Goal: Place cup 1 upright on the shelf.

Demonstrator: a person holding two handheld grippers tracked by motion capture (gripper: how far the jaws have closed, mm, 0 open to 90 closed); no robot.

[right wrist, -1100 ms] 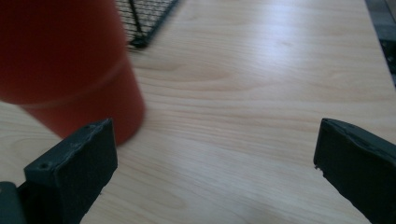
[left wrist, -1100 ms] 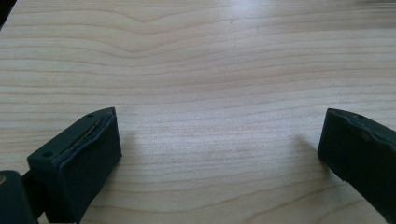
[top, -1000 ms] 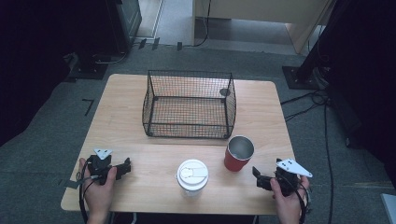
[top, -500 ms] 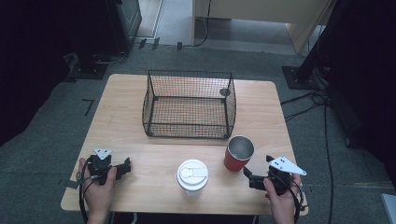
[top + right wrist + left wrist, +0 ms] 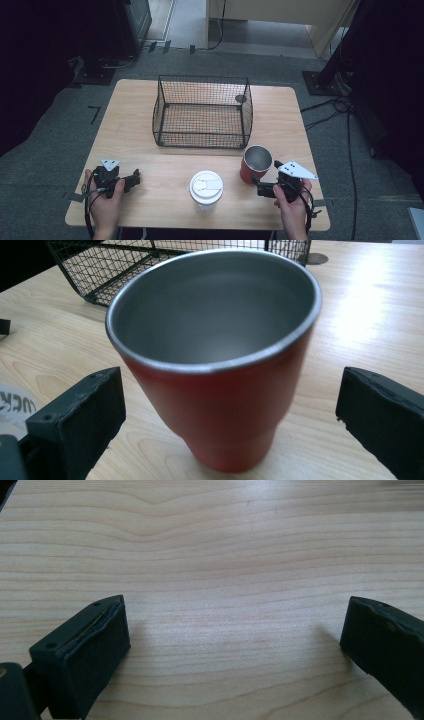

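A wooden table [image 5: 150,125] is seen from above, with a person's forearms entering from the near edge. A red tumbler [image 5: 255,164] with a steel lining stands upright near the right front of the table, just in front of the near right corner of a black wire basket [image 5: 202,111]. The right gripper [image 5: 261,189] is held just beside the tumbler, its jaws spread wide with nothing grasped; in the right gripper view the tumbler [image 5: 215,360] is framed between the two jaws, still untouched.

The step in hand is judged to be the grasp of the tumbler. It would be done best if the jaws were brought level around the lower, narrower body (the wall flares towards the rim) and closed squarely, so that the tumbler is not tipped.

A white lidded cup [image 5: 205,188] stands to the left of the tumbler, apart from it. The left gripper [image 5: 131,179] rests low near the left front, jaws wide apart over bare wood. Open tabletop lies right of the tumbler, before the edge.
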